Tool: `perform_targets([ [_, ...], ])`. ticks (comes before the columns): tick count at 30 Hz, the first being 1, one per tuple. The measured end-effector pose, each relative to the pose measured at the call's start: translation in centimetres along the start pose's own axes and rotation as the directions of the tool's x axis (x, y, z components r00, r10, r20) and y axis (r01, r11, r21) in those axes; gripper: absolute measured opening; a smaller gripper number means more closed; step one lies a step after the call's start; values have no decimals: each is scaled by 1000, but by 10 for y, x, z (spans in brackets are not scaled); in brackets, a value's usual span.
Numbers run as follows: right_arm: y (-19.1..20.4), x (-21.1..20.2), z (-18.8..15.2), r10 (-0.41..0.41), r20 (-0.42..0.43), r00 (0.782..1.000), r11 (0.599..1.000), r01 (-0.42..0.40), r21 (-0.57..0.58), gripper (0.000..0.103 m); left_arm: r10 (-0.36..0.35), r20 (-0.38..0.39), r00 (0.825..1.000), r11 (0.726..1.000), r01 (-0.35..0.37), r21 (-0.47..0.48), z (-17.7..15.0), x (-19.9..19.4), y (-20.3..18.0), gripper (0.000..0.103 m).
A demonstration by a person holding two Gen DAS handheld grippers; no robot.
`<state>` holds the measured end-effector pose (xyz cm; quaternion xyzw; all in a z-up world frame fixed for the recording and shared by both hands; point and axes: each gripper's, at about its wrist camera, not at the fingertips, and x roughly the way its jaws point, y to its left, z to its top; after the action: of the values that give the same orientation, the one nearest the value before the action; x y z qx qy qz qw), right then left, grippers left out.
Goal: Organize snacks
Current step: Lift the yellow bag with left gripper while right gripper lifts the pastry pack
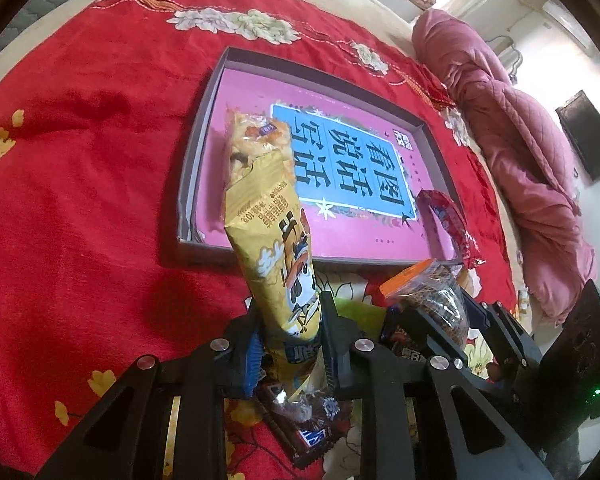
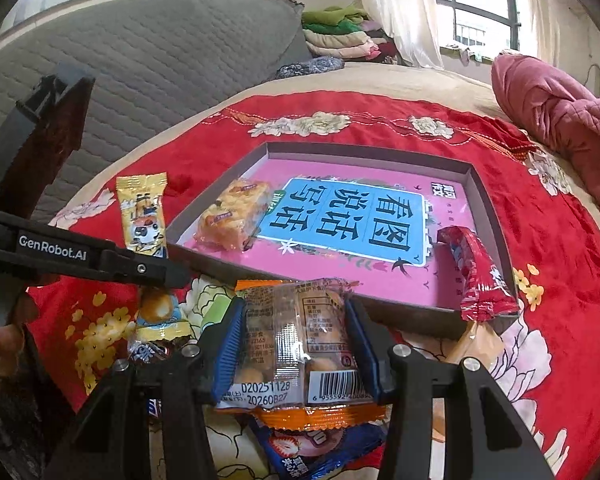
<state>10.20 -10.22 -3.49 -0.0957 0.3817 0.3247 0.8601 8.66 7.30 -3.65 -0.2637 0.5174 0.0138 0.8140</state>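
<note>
My left gripper (image 1: pixel 288 344) is shut on a long yellow cartoon snack packet (image 1: pixel 272 248), held upright near the shallow pink-bottomed box (image 1: pixel 198 140); the packet also shows in the right wrist view (image 2: pixel 144 216). My right gripper (image 2: pixel 296 344) is shut on a clear orange-edged packet of round snacks (image 2: pixel 304 336), just in front of the box (image 2: pixel 488 196). Inside the box lie a clear pastry packet (image 2: pixel 232 216) at the left and a red wrapped snack (image 2: pixel 476 272) leaning over the right front wall.
More snacks lie on the red floral cloth (image 1: pixel 80 200) under the grippers: a Snickers bar (image 1: pixel 308 436), a blue strawberry packet (image 2: pixel 316 452), a yellow-blue packet (image 2: pixel 160 316). A pink quilt (image 1: pixel 520 140) lies at the right, a grey mattress (image 2: pixel 160 52) behind.
</note>
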Motion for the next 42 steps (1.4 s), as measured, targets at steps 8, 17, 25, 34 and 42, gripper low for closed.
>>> perform_targets([
  [8,-6,-10,5,8,49,999,1000,-9,29,50,0,27,1000,1000,0,8,2,-11,-4,26],
  [17,-7,-17,7,6,78,997,999,-9,40,50,-6,50,999,1000,5,13,6,-21,-10,26],
  [25,-9,-21,7,2,93,996,999,-7,52,50,-7,60,998,1000,6,18,9,-25,-16,26],
  [34,-18,-26,9,-25,126,992,996,14,90,50,-17,77,997,1000,15,27,17,-29,-25,26],
  [42,-21,-29,11,-23,142,990,995,9,98,50,-21,80,997,999,18,37,23,-26,-33,26],
])
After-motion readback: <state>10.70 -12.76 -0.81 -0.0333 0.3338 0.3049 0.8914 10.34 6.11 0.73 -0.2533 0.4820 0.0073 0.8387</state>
